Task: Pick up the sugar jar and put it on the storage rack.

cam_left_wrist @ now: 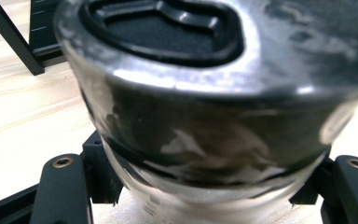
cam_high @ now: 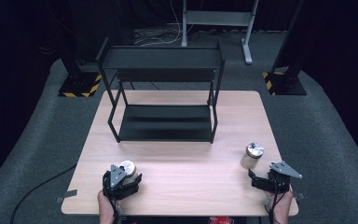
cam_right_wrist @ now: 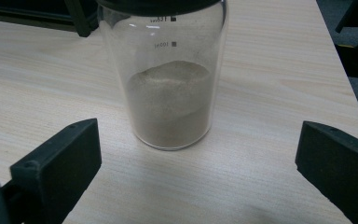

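Note:
A glass jar with a silver lid point(cam_high: 127, 168) is at the table's front left, and my left gripper point(cam_high: 125, 177) is shut on it. In the left gripper view this jar point(cam_left_wrist: 205, 116) looms close and leans toward the camera, with the jaws pressed on its glass below the lid and the left gripper point(cam_left_wrist: 205, 193) around it. A second glass jar point(cam_high: 251, 156), part filled with tan powder, stands upright at the front right. My right gripper point(cam_high: 256, 180) sits just in front of it, open. In the right gripper view that jar point(cam_right_wrist: 168, 93) stands ahead of the wide-apart jaws of the right gripper point(cam_right_wrist: 198, 140), untouched.
A black two-level metal rack point(cam_high: 163, 93) stands at the back middle of the wooden table point(cam_high: 191, 186), both shelves bare. The table's right edge point(cam_right_wrist: 349, 88) lies close to the powder jar. Dark stands and cables are on the floor behind.

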A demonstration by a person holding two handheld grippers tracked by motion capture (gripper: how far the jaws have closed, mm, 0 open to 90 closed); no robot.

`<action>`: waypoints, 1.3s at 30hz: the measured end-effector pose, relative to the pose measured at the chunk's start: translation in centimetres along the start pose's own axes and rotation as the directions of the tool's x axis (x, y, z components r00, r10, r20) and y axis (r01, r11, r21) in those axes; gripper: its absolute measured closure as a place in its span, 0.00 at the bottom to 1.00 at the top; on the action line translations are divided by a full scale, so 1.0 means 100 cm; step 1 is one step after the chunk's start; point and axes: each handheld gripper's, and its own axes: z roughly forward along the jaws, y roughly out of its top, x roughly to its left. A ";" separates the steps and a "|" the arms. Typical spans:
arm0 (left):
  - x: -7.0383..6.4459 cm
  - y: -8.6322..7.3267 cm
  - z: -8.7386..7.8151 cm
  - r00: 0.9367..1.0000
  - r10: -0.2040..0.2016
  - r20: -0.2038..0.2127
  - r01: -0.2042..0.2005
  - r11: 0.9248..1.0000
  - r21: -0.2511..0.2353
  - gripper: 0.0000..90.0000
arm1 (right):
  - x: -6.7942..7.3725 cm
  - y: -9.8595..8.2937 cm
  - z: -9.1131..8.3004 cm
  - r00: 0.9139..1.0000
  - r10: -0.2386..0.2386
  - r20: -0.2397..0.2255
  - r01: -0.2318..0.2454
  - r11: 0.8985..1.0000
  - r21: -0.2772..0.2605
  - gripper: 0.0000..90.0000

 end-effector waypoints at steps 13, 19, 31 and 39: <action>0.021 0.003 -0.005 0.997 0.021 0.080 -0.021 1.000 -0.003 0.34 | -0.002 -0.002 -0.001 1.000 0.004 -0.007 -0.004 1.000 -0.010 0.00; 0.039 0.007 -0.007 0.988 0.017 0.154 -0.013 0.999 -0.029 0.34 | -0.002 -0.001 0.000 1.000 0.003 -0.008 -0.003 1.000 -0.006 0.00; 0.066 0.022 -0.012 0.965 0.047 0.258 -0.029 0.997 -0.072 0.34 | -0.002 0.000 0.000 1.000 0.002 -0.010 -0.002 1.000 -0.001 0.00; 0.079 0.033 -0.015 0.952 0.074 0.296 -0.048 0.994 -0.093 0.34 | -0.002 0.001 0.000 1.000 -0.002 -0.012 0.002 1.000 0.003 0.00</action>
